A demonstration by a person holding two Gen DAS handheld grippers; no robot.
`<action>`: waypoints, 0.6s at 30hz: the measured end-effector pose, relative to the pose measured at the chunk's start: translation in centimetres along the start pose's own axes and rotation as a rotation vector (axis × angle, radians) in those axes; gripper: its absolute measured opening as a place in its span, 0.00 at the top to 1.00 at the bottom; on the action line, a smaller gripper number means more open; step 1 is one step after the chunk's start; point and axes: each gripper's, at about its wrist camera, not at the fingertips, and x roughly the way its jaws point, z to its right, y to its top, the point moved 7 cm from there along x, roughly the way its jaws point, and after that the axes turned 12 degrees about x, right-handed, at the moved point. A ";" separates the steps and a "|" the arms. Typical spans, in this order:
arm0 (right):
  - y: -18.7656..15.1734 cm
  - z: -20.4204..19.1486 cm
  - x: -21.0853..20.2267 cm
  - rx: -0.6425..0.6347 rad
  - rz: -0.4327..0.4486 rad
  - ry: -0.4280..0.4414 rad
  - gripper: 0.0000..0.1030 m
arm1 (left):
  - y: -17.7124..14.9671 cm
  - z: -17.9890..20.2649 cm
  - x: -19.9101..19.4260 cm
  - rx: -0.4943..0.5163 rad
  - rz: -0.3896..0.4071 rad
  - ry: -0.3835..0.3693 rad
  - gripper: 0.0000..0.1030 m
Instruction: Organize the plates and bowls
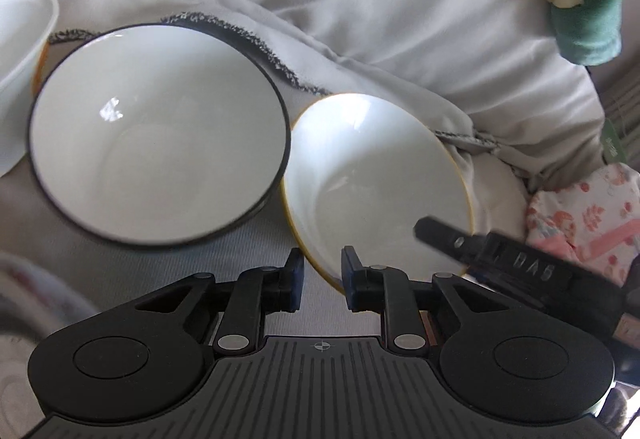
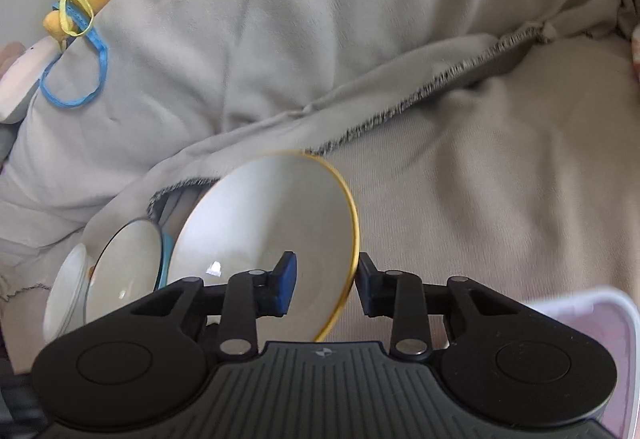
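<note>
We have both the left gripper [image 1: 322, 275] and the right gripper [image 2: 326, 285] clamped on the rim of the gold-rimmed white ceramic bowl [image 1: 380, 179], at six o'clock; the black-rimmed white ceramic bowl [image 1: 156, 131] at nine o'clock is unstacked.

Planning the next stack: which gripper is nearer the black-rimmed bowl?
Left. Left gripper meets the yellow-rimmed bowl on the side by the black-rimmed bowl; right gripper straddles the opposite rim.

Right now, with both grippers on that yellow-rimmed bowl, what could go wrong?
1. The left gripper and right gripper both straddle only the thin rim of the yellow-rimmed bowl; it could slip or twist.
2. It touches the black-rimmed bowl; lifting may knock it.
3. The soft blanket gives unstable footing.
</note>
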 end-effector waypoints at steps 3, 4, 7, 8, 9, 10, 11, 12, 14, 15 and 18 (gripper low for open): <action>-2.0 -0.1 -1.1 -0.022 -0.026 -0.002 0.69 | -1.1 -0.1 -2.0 0.048 0.003 -0.011 0.76; -2.7 -0.3 -1.5 -0.034 -0.030 -0.002 0.69 | -1.5 -0.2 -2.6 0.051 -0.002 -0.024 0.75; -4.5 -0.8 -2.5 -0.078 -0.029 -0.017 0.69 | -2.7 -0.6 -4.2 0.051 -0.037 -0.073 0.72; -5.2 -0.8 -2.9 -0.085 -0.031 -0.019 0.69 | -3.2 -0.6 -4.8 0.055 -0.046 -0.082 0.71; -5.8 -0.8 -3.3 -0.088 -0.036 -0.016 0.69 | -3.8 -0.7 -5.5 0.062 -0.054 -0.089 0.71; -6.5 -0.7 -3.8 -0.089 -0.044 -0.008 0.69 | -4.3 -0.8 -6.1 0.071 -0.063 -0.091 0.71; -7.2 -0.5 -4.3 -0.088 -0.054 0.004 0.69 | -4.8 -0.9 -6.5 0.079 -0.072 -0.092 0.72; -8.0 -0.3 -4.8 -0.088 -0.064 0.016 0.69 | -5.1 -1.1 -6.8 0.085 -0.078 -0.093 0.73; -9.3 0.0 -5.5 -0.091 -0.077 0.034 0.69 | -5.4 -1.5 -6.8 0.093 -0.089 -0.085 0.73; -9.6 0.1 -5.6 -0.091 -0.082 0.039 0.69 | -5.2 -1.6 -6.5 0.094 -0.086 -0.076 0.73; -8.8 -0.3 -5.2 -0.091 -0.069 0.037 0.69 | -4.0 -2.1 -5.8 0.076 -0.070 -0.031 0.73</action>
